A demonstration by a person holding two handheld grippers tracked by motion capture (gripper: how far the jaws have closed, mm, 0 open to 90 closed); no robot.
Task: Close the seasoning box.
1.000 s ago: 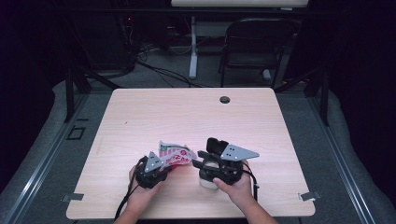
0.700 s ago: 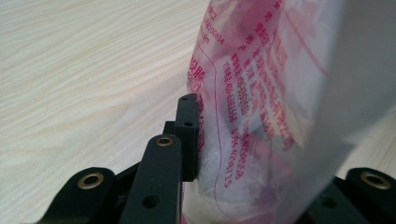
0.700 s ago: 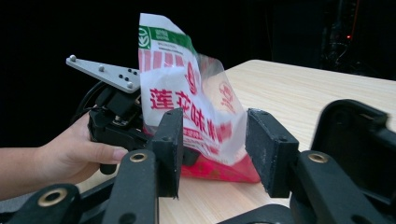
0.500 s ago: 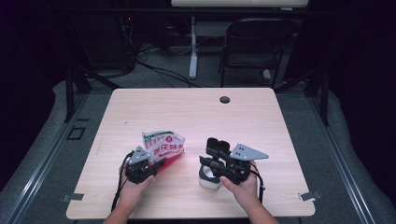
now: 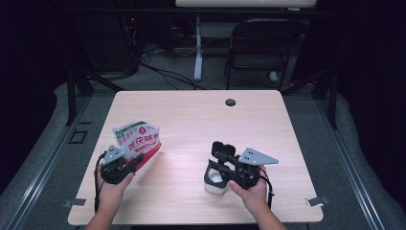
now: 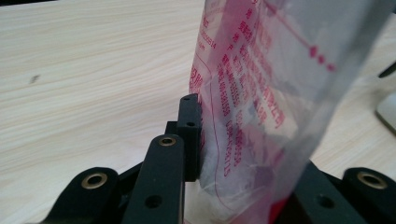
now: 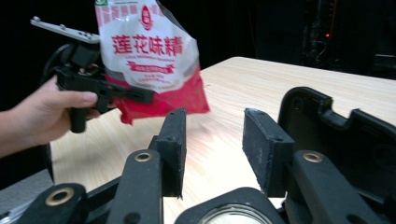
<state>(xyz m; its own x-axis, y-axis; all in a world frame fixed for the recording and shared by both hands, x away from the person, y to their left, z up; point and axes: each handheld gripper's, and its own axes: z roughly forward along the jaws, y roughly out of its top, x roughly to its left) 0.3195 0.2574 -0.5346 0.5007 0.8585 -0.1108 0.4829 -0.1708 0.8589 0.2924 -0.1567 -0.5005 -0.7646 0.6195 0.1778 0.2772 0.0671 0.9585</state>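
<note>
A red and white printed bag [image 5: 136, 139] stands tilted above the table's left side, with my left gripper [image 5: 139, 160] shut on its lower part. In the left gripper view the bag [image 6: 261, 79] is squeezed between the jaws of that gripper [image 6: 233, 140], and the left pad [image 6: 190, 135] presses on it. My right gripper [image 5: 219, 166] hovers over a white jar [image 5: 214, 186] whose black flip lid [image 5: 223, 148] is open. Its jaws [image 7: 212, 116] have just been closing, stand open and have nothing between the pads. The jar's mouth [image 7: 229, 212] lies below them, the lid [image 7: 336, 135] to their right.
A light wooden table [image 5: 191, 115] with a round cable hole [image 5: 231, 102] near its far edge. A dark chair [image 5: 261, 48] and cables stand beyond the table. The other hand with the left gripper [image 7: 149, 98] and bag [image 7: 149, 51] shows in the right gripper view.
My left gripper has carried the bag leftward, away from the right gripper, and the bag now stands more upright. The right hand has stayed over the jar.
</note>
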